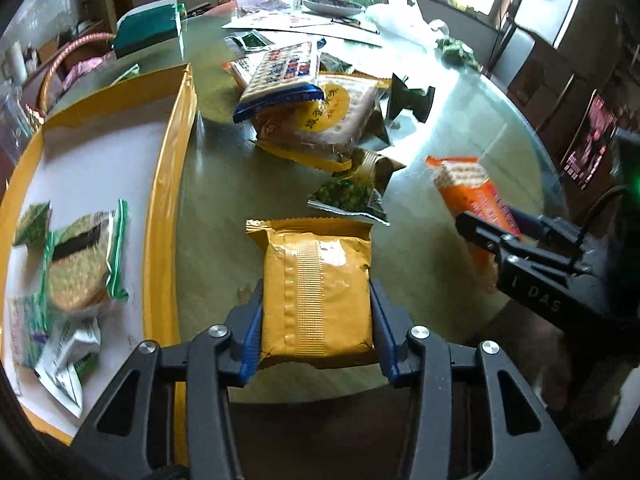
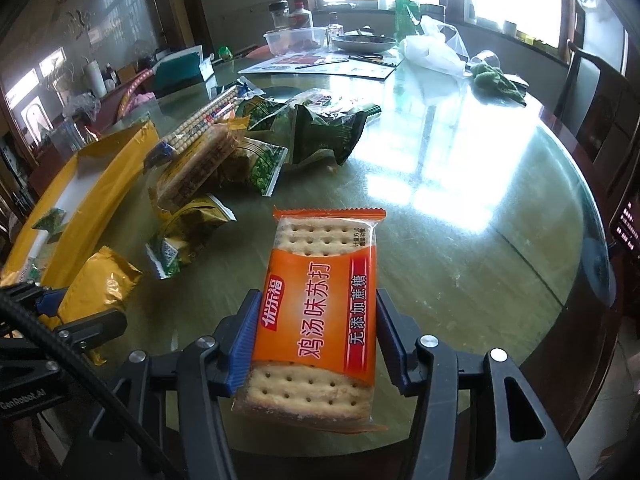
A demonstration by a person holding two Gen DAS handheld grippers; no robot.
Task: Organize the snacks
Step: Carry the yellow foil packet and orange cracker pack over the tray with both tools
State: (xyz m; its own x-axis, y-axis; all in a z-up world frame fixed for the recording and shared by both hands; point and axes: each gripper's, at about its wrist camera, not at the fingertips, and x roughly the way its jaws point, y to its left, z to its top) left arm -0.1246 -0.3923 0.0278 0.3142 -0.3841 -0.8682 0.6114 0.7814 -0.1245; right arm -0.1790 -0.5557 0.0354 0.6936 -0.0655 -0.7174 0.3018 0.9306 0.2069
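Note:
My left gripper is shut on a yellow snack packet and holds it over the round glass table, just right of the yellow box. The box holds several green-edged cracker and snack packets. My right gripper is shut on an orange soda-cracker packet; it also shows in the left wrist view. The left gripper and yellow packet show at the lower left of the right wrist view. A pile of cracker and green-pea packets lies on the table beyond.
The glass table carries papers, a plastic tub, a dish, bottles, a white plastic bag and a green cloth at its far side. A chair stands at the right edge. The table's front rim is close below both grippers.

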